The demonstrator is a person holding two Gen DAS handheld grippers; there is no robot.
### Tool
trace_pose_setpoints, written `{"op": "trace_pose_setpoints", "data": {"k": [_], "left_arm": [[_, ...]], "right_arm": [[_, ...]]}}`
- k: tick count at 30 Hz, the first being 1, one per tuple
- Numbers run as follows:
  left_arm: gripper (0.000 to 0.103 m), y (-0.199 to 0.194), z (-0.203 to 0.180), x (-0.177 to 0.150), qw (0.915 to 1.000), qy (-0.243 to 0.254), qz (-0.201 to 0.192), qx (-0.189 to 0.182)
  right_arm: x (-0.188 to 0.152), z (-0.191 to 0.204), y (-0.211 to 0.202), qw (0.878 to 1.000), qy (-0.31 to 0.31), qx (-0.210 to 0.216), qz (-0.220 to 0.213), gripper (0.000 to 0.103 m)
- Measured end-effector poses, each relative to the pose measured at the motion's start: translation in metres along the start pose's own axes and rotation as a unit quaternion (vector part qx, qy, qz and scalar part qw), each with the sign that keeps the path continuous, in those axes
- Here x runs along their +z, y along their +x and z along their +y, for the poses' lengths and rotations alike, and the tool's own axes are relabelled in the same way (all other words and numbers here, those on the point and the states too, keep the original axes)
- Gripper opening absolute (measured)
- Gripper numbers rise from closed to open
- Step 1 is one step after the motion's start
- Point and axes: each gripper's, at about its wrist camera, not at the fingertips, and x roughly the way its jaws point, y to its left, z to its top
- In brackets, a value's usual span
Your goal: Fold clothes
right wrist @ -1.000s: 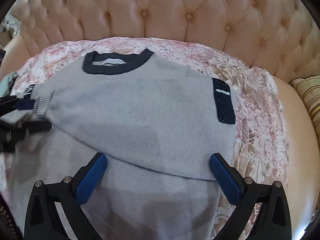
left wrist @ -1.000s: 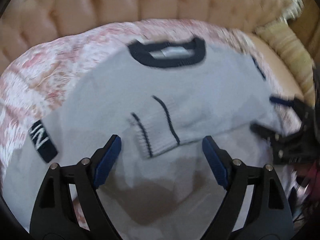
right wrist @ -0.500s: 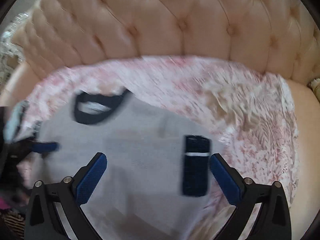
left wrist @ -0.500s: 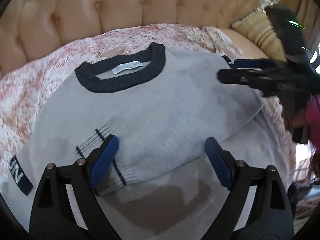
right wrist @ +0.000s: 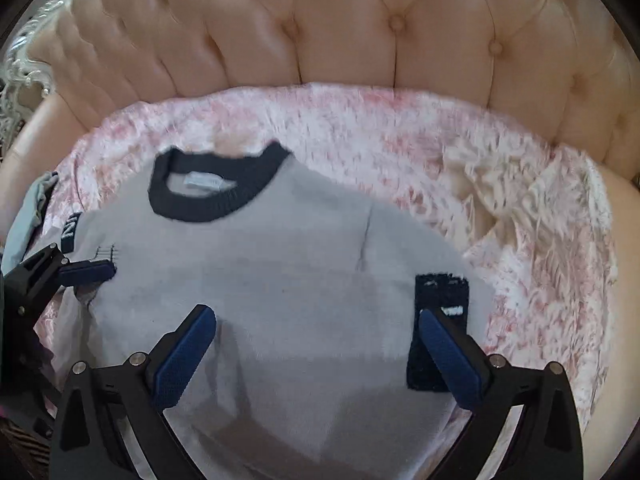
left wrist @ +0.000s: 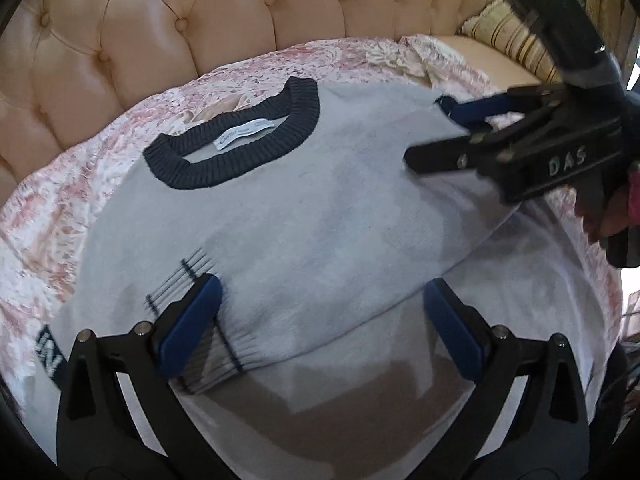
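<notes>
Pink throw (right wrist: pixel 400 136); grey sweater (left wrist: pixel 320 216) on it.

Both views downward, sharing sweater (left wrist: pixel 312 216)

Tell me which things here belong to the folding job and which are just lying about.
For the job:
- grey sweater
- left hand-held gripper, open
- right hand-held gripper, open

Lying about:
- pink floral cover
- striped cushion

Black plastic left gripper (left wrist: pixel 322 332) frame, blue ribbed fingers (left wrist: pixel 188 330), silver screws. Right gripper (right wrist: pixel 316 354) alike, "DAS" lettering, green light at 1 o'clock. Pink sleeve (left wrist: pixel 633 196).
</notes>
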Motion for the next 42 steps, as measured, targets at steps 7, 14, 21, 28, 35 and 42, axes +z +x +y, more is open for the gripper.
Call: {"op": "trace_pose_setpoints", "data": {"k": [7,14,21,28,35,42], "left_arm": [[0.102,-0.048,0.005,-0.032,0.9984,0.012,-0.037,0.041],[0.103,-0.077,-0.009,-0.114,0.9982,0.035,-0.019,0.043],[0.103,-0.077,-0.007,-0.132,0.9988,0.008,-0.008,0.047],[0.103,-0.109,-0.032,-0.149,0.9985,0.039,-0.034,0.019],[0.103,-0.084,-0.046,-0.18,0.9984,0.052,0.02,0.009],[0.103,-0.091,-0.033,-0.186,0.9985,0.033,0.044,0.006]], "right_arm": [[-0.023,0.036,-0.07,0.997,-0.001,-0.037,-0.066,0.103],[-0.113,0.109,-0.079,0.992,-0.107,-0.065,-0.022,0.103],[-0.145,0.086,-0.077,0.995,-0.029,-0.092,-0.004,0.103],[-0.171,0.13,-0.112,0.992,-0.085,-0.089,-0.015,0.103],[-0.194,0.121,-0.095,0.996,-0.034,-0.079,-0.008,0.103],[-0.191,0.123,-0.098,0.996,-0.022,-0.085,0.014,0.103]]}}
